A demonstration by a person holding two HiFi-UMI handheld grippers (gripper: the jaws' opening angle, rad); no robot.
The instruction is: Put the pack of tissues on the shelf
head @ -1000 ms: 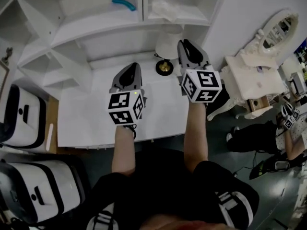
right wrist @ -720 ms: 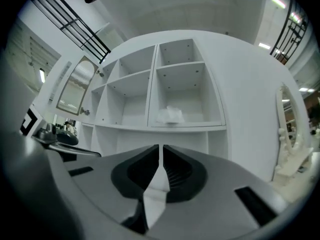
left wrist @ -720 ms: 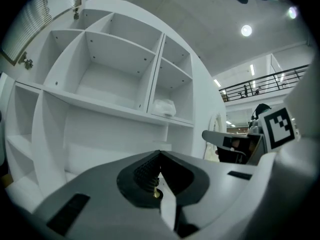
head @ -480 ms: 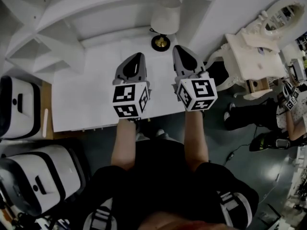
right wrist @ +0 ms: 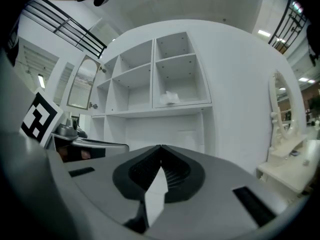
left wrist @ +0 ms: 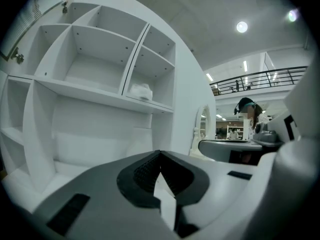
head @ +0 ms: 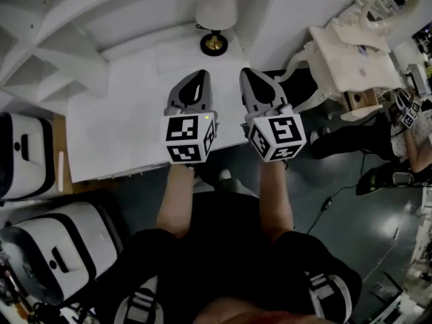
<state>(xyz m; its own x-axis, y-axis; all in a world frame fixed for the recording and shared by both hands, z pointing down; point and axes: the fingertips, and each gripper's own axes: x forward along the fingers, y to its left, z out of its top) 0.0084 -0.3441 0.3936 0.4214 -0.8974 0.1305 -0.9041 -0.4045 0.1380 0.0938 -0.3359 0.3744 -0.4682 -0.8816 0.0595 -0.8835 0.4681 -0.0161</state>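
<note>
The pack of tissues [left wrist: 140, 90] is a crumpled white bundle lying in a shelf compartment, right of the upright divider. It also shows as the white pack [right wrist: 170, 97] in the right gripper view, in the lower right compartment. My left gripper [head: 201, 74] and right gripper [head: 247, 71] hover side by side over the white desk [head: 121, 127], well back from the shelf. The left gripper [left wrist: 160, 153] is shut with nothing in it. The right gripper [right wrist: 161, 146] is shut and empty too.
A white lamp [head: 214, 12] with a dark round base stands at the desk's back. A white vanity with an oval mirror [head: 351, 46] stands to the right. Black-and-white machines [head: 27, 154] sit on the left. A person [head: 412, 133] is at far right.
Both grippers have drawn back from the shelf toward the desk's front edge. The shelf compartments have slid out of the top of the head view.
</note>
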